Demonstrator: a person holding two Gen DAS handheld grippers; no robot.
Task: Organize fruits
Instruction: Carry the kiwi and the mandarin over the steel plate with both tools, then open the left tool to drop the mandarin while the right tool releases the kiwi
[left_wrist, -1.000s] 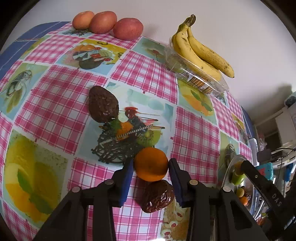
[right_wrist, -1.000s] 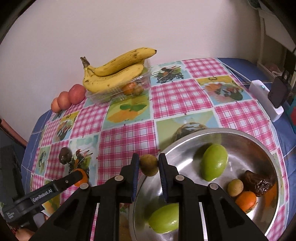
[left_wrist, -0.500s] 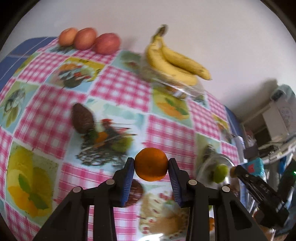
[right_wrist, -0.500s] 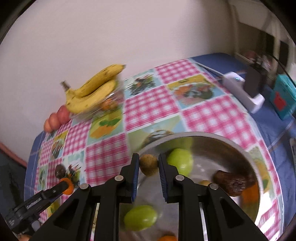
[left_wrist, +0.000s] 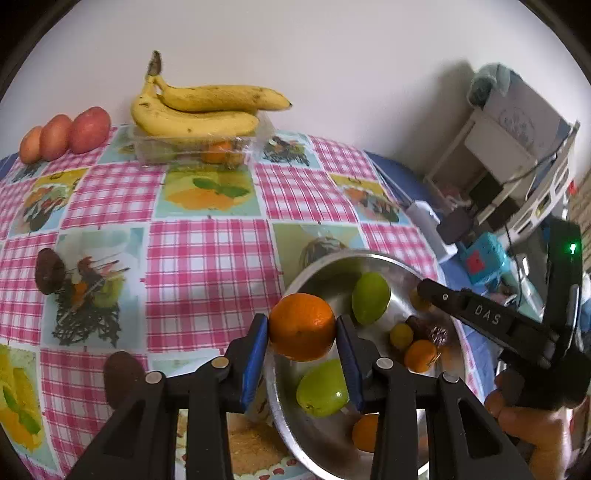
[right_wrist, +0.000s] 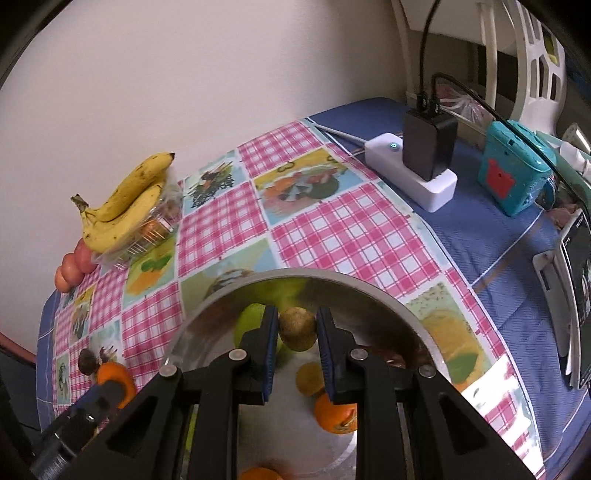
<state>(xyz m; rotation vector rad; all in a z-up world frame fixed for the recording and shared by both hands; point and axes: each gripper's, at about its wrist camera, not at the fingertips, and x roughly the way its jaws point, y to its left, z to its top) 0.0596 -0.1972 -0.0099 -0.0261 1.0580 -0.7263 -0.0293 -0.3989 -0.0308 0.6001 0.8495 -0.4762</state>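
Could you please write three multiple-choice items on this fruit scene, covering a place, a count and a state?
1. Where do the bananas lie?
A. on a clear plastic box
B. in the metal bowl
C. on the blue cloth

2. How many reddish fruits sit in the row by the wall?
A. one
B. three
C. five

3. What is the left gripper doing?
A. standing open, empty
B. gripping a banana
C. gripping an orange

Answers: 1 A, the bunch rests atop the box. 2 B, three line up. 3 C, both pads press the orange.

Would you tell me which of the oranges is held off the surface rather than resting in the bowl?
The orange clamped in the left gripper; the smaller oranges lie in the bowl.
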